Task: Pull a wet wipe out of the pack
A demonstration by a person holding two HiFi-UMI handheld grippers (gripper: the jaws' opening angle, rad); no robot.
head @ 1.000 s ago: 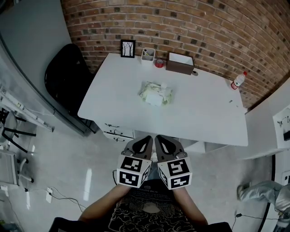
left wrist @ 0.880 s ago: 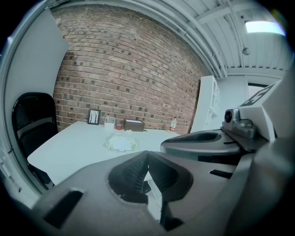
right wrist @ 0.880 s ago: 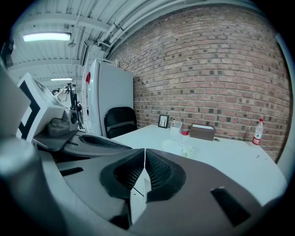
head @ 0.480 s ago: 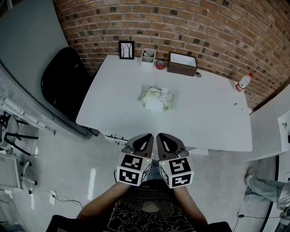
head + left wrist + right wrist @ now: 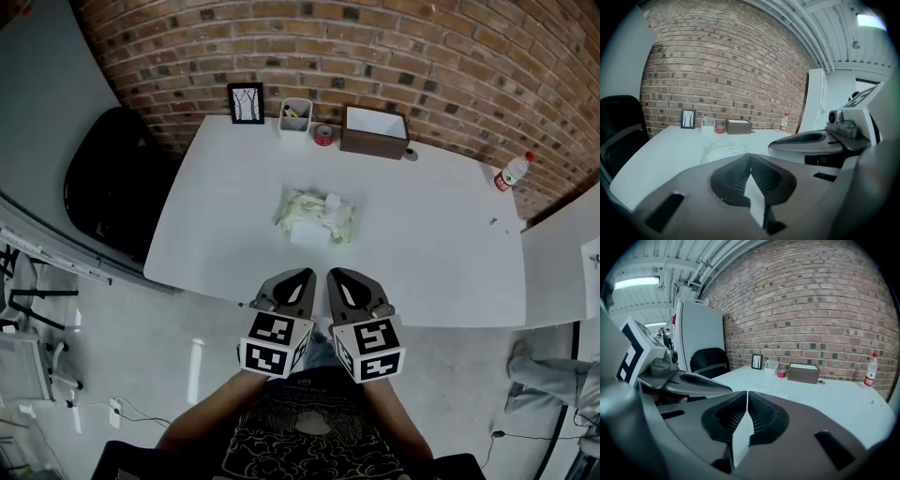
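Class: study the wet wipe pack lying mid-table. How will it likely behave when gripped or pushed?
The wet wipe pack looks crumpled and lumpy, so it is probably soft and would sag when lifted. It lies flat on the table, so rolling or tipping seems unlikely. Nothing pins it, so it may slide if tugged.

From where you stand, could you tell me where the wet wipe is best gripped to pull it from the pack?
Grip the white tuft of the wet wipe that seems to stick up from the top of the pack, coming down from above: it looks like the only loose, raised part. The right gripper, shut now, must open first; the left gripper could pin the pack.
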